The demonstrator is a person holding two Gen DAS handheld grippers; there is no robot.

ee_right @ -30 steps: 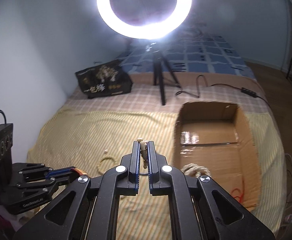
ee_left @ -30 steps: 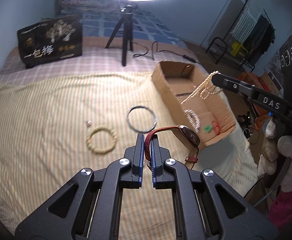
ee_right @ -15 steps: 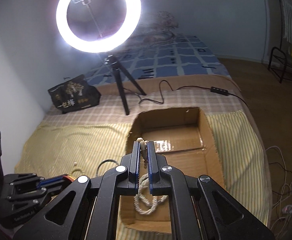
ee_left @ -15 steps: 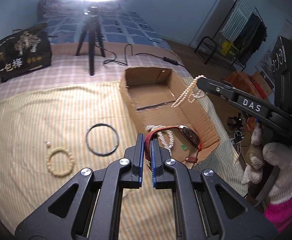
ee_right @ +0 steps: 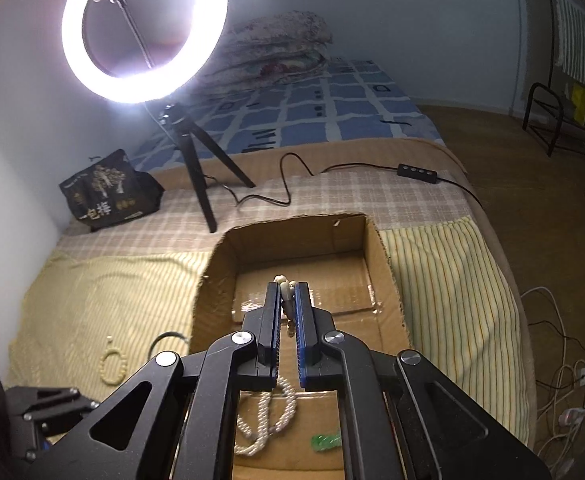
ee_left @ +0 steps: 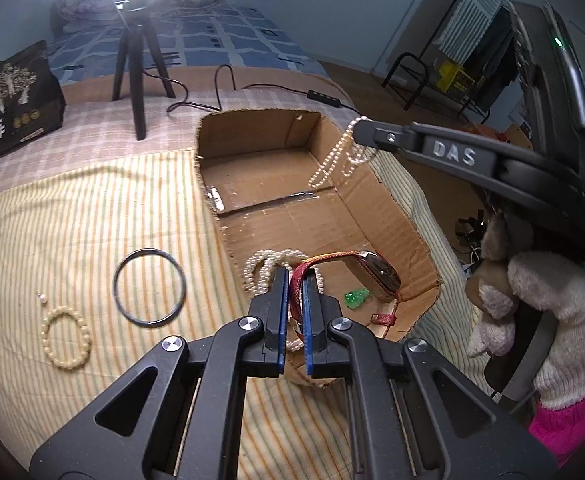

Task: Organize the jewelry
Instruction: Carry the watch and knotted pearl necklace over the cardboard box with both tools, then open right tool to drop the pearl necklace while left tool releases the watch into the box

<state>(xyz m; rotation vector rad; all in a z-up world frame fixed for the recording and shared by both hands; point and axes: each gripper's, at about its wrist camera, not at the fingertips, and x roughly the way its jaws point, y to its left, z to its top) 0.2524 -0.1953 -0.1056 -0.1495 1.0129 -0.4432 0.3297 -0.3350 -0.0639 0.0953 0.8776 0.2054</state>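
My left gripper (ee_left: 295,276) is shut on the red strap of a watch (ee_left: 374,274) and holds it over the near end of an open cardboard box (ee_left: 388,208). My right gripper (ee_right: 287,289) is shut on a pearl necklace (ee_left: 340,156) that dangles above the box's far half; the right gripper also shows in the left wrist view (ee_left: 360,132). Inside the box lie another pearl strand (ee_left: 260,268) and a green trinket (ee_left: 356,298). On the striped cloth left of the box lie a dark bangle (ee_left: 149,286), a cream bead bracelet (ee_left: 66,336) and a tiny earring (ee_left: 43,299).
A ring light on a tripod (ee_right: 144,32) stands behind the box with its cable and switch (ee_right: 416,170). A black snack bag (ee_left: 10,104) sits at the far left. The bed edge drops to the floor on the right, where cables lie (ee_right: 564,412).
Both grippers have moved toward the box: the watch has gone from over the cloth to over the box's near end, and the hanging pearl necklace now sits over its far half.
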